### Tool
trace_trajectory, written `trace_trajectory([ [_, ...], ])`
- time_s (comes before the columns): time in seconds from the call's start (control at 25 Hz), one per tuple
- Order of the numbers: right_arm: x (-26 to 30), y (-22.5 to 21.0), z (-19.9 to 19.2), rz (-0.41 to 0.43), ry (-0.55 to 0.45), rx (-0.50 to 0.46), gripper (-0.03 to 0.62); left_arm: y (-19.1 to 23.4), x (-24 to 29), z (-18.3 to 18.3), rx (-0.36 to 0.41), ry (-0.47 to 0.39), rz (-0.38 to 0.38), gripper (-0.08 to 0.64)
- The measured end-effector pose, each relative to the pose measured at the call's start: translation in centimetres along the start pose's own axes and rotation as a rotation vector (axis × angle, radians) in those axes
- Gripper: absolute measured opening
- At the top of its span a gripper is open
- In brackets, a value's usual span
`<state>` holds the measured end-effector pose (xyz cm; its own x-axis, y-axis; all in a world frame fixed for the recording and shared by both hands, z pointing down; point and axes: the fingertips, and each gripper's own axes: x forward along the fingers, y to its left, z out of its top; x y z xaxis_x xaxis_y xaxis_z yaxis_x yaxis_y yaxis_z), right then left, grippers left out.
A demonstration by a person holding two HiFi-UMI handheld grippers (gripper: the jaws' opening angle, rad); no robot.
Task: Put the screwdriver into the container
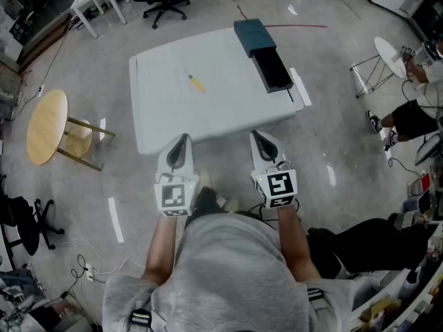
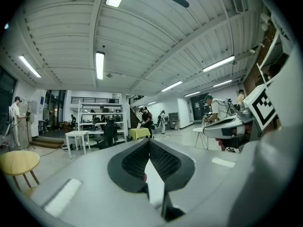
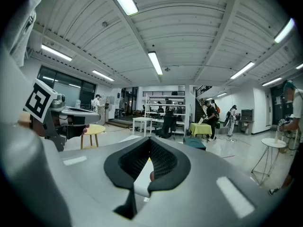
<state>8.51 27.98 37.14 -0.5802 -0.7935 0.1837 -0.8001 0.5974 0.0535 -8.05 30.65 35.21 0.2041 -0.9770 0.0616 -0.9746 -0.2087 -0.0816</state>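
Left tool (image 1: 183, 140), right tool (image 1: 258, 137) — forward, both closed.

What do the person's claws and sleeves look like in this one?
Both the left claw and right claw are pale grey shells tapering to black ribbed pads, each carrying a white cube with black square markers. The person wears a grey short-sleeved shirt.

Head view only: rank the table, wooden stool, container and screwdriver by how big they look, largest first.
1. table, clearly largest
2. wooden stool and container: these look about alike, too close to rank
3. screwdriver, smallest
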Motion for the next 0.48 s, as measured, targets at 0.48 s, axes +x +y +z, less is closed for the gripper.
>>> trace_trajectory([
  [0.48, 0.0, -0.8, 0.1, 0.003, -0.008, 0.009, 0.005, -1.2, 0.4, 0.2, 0.002, -0.002, -0.005, 0.012],
])
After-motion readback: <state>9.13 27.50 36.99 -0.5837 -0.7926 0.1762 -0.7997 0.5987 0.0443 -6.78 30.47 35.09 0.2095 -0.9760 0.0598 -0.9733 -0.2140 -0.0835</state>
